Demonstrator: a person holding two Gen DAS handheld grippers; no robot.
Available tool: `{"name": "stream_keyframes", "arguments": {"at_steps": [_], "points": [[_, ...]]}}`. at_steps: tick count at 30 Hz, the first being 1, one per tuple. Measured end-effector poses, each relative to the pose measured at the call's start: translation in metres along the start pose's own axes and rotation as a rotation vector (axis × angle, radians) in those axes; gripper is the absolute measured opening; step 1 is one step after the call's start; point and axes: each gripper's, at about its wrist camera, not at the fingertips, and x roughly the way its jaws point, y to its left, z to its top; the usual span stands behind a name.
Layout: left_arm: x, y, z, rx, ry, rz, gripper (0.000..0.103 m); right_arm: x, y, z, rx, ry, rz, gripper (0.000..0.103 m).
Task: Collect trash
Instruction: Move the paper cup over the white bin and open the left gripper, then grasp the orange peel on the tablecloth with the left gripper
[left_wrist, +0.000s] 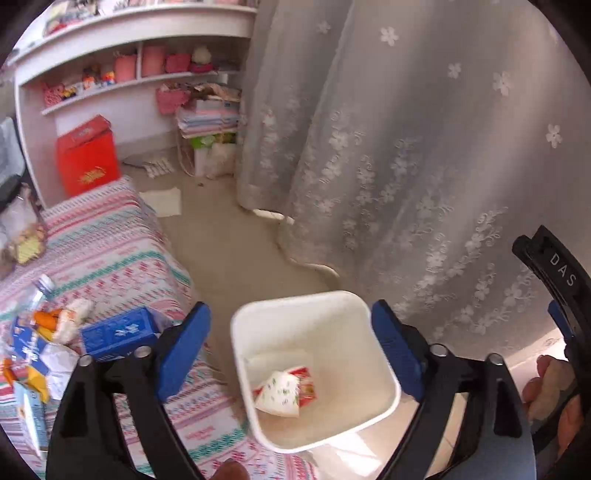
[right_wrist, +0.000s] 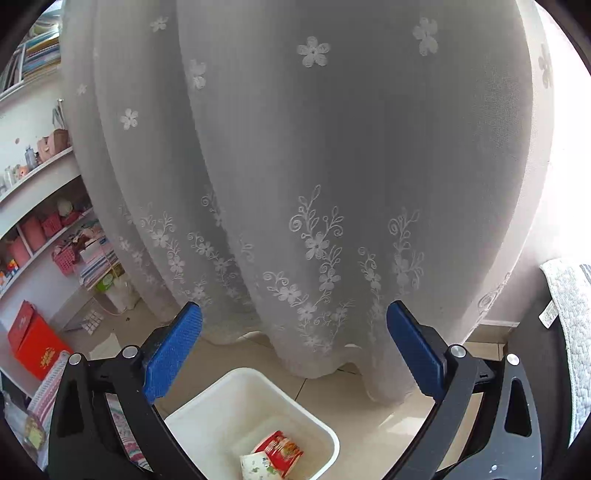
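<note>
While spread wide, both tools (left_wrist: 290, 354) (right_wrist: 293, 350) above white bin (left_wrist: 243, 325) (right_wrist: 328, 435).

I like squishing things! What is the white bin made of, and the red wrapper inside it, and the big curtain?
The white bin looks like smooth, stiff plastic: thin even walls, rounded corners, a soft sheen. The red wrapper seems to be glossy printed plastic film, since it is crinkled and shiny. The curtain looks like thin see-through fabric with stitched white flowers, hanging in soft folds.
</note>
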Motion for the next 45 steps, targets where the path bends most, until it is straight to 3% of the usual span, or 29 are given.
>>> {"name": "stream_keyframes", "arguments": {"at_steps": [2, 5, 14, 25, 30, 36, 42, 45], "points": [[-0.018, 0.013, 0.002, 0.013, -0.066, 0.122, 0.093, -0.006, 0.017, -0.007, -0.040, 0.010, 0.037, 0.096], [-0.043, 0.042, 0.006, -0.003, -0.119, 0.235, 0.093, -0.018, 0.047, -0.020, -0.121, 0.002, 0.077, 0.096], [-0.106, 0.152, -0.013, -0.155, -0.167, 0.457, 0.093, -0.073, 0.133, -0.068, -0.329, -0.047, 0.240, 0.096], [-0.140, 0.286, -0.065, -0.371, -0.122, 0.614, 0.093, -0.135, 0.221, -0.142, -0.549, -0.042, 0.449, 0.096], [-0.133, 0.369, -0.085, -0.467, 0.009, 0.673, 0.093, -0.147, 0.244, -0.163, -0.596, -0.014, 0.484, 0.096], [-0.103, 0.445, -0.125, -0.633, 0.175, 0.595, 0.093, -0.149, 0.258, -0.175, -0.605, 0.048, 0.509, 0.096], [-0.056, 0.456, -0.147, -0.698, 0.291, 0.458, 0.093, -0.135, 0.264, -0.182, -0.602, 0.146, 0.511, 0.096], [-0.037, 0.455, -0.150, -0.701, 0.334, 0.431, 0.077, -0.126, 0.262, -0.181, -0.585, 0.202, 0.514, 0.096]]}}
